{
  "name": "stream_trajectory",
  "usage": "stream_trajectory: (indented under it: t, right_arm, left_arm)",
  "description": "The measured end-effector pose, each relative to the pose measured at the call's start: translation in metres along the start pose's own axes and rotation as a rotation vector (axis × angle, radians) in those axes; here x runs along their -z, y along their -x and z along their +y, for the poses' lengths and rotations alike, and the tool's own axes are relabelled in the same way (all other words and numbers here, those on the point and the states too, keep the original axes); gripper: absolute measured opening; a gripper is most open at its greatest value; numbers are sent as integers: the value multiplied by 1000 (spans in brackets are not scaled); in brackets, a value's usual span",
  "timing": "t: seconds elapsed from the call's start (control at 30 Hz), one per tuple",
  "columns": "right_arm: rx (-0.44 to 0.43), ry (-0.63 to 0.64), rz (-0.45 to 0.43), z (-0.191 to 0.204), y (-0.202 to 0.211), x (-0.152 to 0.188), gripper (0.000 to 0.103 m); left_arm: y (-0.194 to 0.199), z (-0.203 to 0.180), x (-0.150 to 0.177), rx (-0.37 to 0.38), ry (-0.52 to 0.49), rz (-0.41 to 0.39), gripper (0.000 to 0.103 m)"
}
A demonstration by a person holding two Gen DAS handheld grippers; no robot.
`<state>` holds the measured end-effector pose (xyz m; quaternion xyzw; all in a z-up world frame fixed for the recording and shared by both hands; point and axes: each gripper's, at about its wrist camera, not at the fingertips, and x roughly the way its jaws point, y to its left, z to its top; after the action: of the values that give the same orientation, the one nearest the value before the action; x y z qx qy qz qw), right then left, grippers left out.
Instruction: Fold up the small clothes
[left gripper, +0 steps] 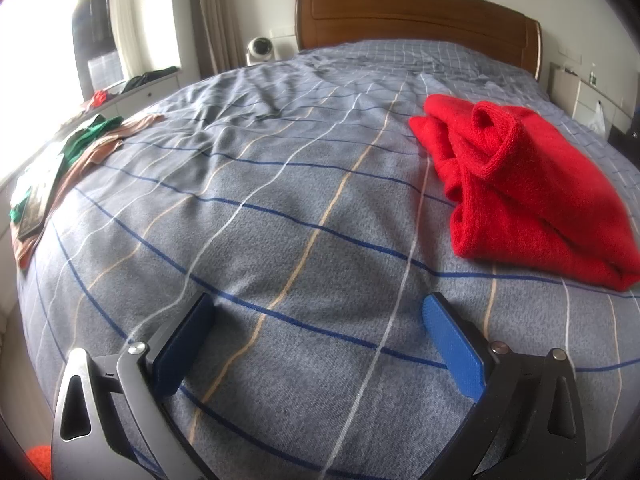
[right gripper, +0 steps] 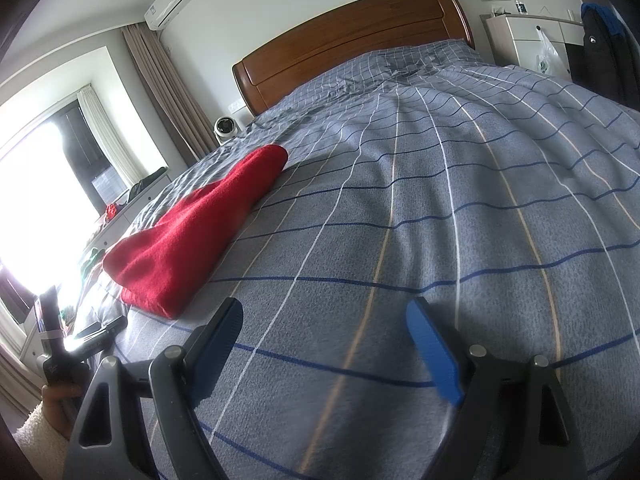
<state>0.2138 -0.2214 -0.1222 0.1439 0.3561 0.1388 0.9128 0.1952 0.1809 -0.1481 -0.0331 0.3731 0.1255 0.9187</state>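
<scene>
Red sweater (left gripper: 520, 184), one, folded on bed (left gripper: 280, 200); two tongs (left gripper: 316, 344) (right gripper: 324, 344) agape.

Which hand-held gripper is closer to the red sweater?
Hard to call; maybe right. The right hand-held gripper has the red sweater just ahead-left of its fingers. The left hand-held gripper sees it ahead-right. Both are open.

One red sweater (left gripper: 532, 196), two hand-held grippers (left gripper: 316, 344)
</scene>
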Motion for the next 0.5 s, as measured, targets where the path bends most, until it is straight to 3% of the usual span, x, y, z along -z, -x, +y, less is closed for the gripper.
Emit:
stream_trajectory:
  t: [0.2,0.3,0.47,0.5]
  right_arm:
    - [0,0,0,-1,0,0,83]
    - [1,0,0,-1,0,0,83]
    - [64,-8,52,2,4,-5,83]
    - [67,-2,47,6,6,-10,83]
  left_arm:
    - [0,0,0,0,-1,3,103]
    - [5,5,-6,28,5,48,102]
    - [38,39,-45,228,211,-27,102]
    - [36,43,-57,300,260,-25,102]
